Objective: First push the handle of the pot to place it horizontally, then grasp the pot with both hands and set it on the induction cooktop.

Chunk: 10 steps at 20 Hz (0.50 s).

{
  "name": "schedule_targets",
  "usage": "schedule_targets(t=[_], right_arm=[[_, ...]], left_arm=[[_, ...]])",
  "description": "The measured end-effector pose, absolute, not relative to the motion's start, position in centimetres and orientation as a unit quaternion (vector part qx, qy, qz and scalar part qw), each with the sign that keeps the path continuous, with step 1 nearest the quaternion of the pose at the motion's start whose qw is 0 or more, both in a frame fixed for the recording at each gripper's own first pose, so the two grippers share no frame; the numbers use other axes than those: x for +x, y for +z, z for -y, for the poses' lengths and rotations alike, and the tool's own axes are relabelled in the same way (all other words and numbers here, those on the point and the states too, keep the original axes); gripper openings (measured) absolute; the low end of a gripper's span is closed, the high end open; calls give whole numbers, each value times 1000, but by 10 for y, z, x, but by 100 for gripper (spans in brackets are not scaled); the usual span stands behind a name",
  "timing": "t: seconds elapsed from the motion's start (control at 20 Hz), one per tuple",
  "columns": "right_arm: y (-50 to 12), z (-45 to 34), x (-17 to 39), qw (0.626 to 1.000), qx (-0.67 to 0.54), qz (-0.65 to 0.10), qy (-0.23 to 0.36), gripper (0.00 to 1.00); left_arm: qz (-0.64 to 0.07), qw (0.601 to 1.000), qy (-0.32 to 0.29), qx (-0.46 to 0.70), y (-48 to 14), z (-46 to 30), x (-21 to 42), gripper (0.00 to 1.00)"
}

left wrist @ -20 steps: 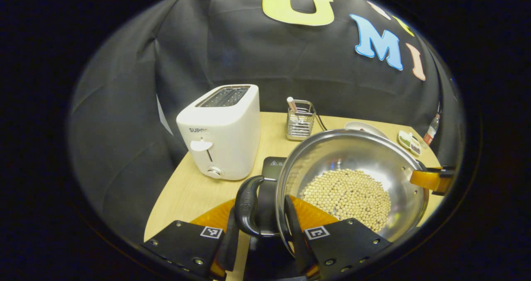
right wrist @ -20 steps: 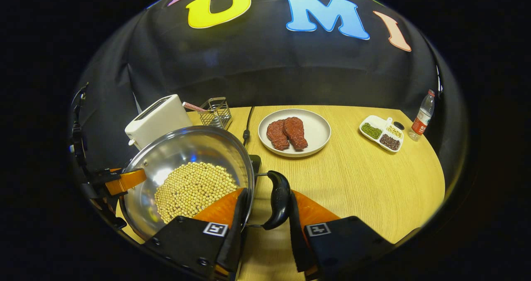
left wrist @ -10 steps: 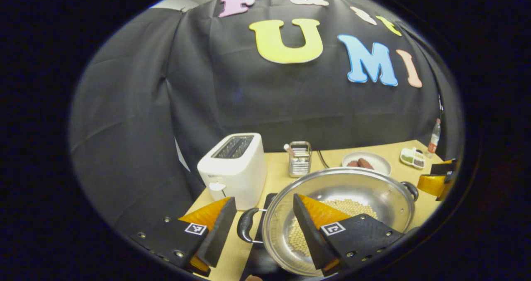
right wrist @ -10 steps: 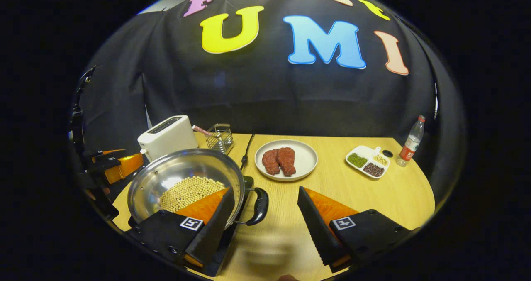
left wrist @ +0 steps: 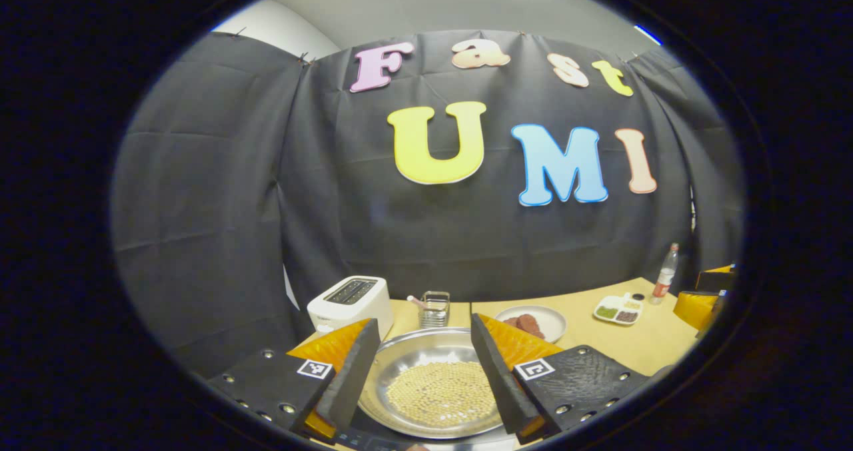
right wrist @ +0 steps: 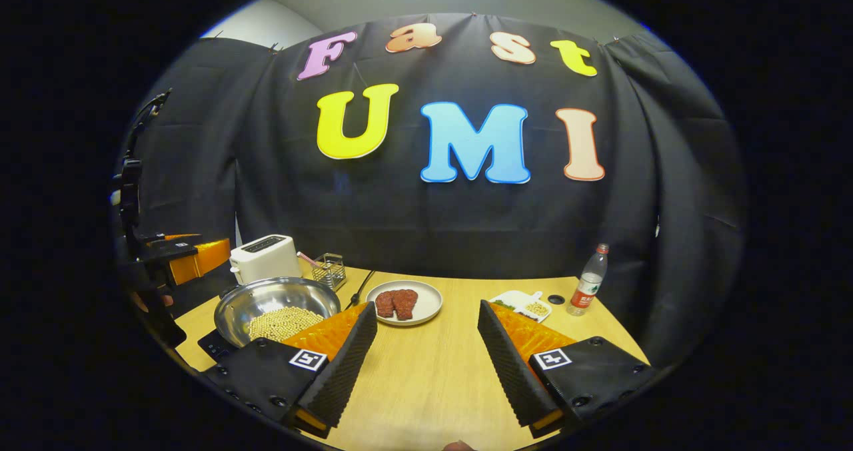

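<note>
The steel pot [left wrist: 433, 388] with pale beans in it rests on the black induction cooktop [right wrist: 214, 346]; in the right gripper view the pot [right wrist: 276, 308] is at the lower left. My left gripper [left wrist: 421, 371] is open, raised and pulled back, with the pot seen between its fingers. My right gripper [right wrist: 426, 351] is open over bare table to the right of the pot. The left gripper [right wrist: 190, 258] also appears at the left edge of the right gripper view, and the right gripper [left wrist: 706, 298] at the right edge of the left gripper view. The pot's handles are hidden.
A white toaster [left wrist: 350, 301] and a wire holder [left wrist: 434, 308] stand behind the pot. A plate of meat [right wrist: 406, 302], a divided dish of beans [right wrist: 520, 304] and a bottle [right wrist: 586, 288] sit further right on the wooden table [right wrist: 433, 371].
Both grippers let go of the pot's handles, opened wide, then rose and drew back from the pot. The pot stays on the cooktop.
</note>
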State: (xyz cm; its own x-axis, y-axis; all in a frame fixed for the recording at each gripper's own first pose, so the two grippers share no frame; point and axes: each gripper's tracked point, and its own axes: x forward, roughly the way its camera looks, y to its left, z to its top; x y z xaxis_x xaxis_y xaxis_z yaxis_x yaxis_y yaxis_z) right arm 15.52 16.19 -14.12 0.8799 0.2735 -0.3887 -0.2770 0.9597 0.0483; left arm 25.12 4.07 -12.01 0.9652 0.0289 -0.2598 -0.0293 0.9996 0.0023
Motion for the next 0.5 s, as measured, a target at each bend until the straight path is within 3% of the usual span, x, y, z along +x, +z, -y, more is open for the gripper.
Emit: schedule_targets(t=[0.05,0.1,0.15,0.2,0.5], right_arm=[[-132,-147,148,972,0,-191,139,97],[-125,-132,142,974,5,-183,135,93],[-117,-118,134,976,9,-177,130,96],[-111,-103,128,977,13,-171,124,93],[-76,-38,85,984,23,-134,116,96]], left_arm=[[-123,992,11,-4,-110,-28,241,81],[-116,993,8,-7,-100,-16,232,83],[-109,994,4,-9,-90,-4,220,84],[-103,995,0,-11,-79,7,209,82],[-58,998,-18,-2,-24,63,148,81]])
